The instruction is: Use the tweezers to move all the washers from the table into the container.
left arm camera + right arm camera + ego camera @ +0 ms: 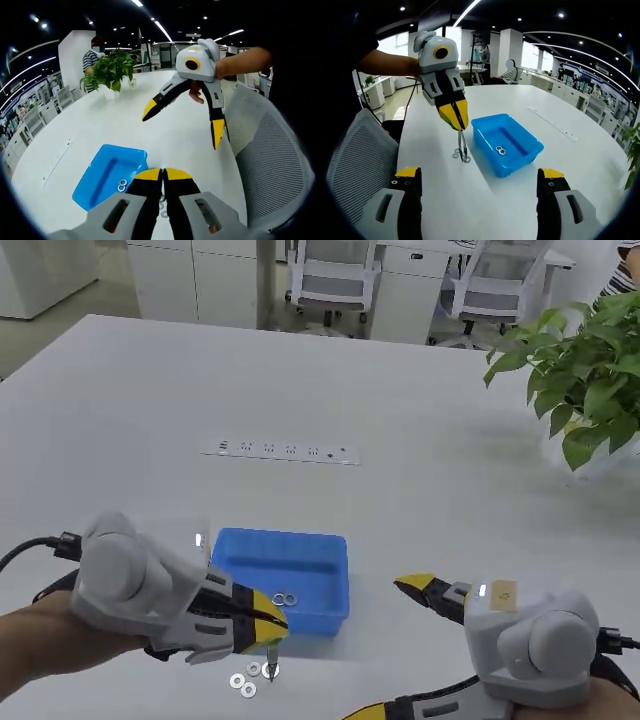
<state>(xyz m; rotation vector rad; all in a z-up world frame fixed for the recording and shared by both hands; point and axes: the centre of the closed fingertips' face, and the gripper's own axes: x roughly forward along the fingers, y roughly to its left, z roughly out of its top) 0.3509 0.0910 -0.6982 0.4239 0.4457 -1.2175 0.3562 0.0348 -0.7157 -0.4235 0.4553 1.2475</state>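
Left tool [268, 625]: clamped on tweezers [271, 665], tips down at washers [247, 680] on worktop [400, 440].
Right tool [180, 131]: jaws wide apart, empty.
Container [280, 538]: blue, just behind those washers; two more inside.

Bright overhead strip lighting, soft shadows, fisheye-warped edges.

Left claw [272, 626] clamped tight, right claw [180, 131] spread wide.

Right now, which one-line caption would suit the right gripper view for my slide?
Left gripper shut on tweezers, tips among the table washers, beside a blue container holding two washers.
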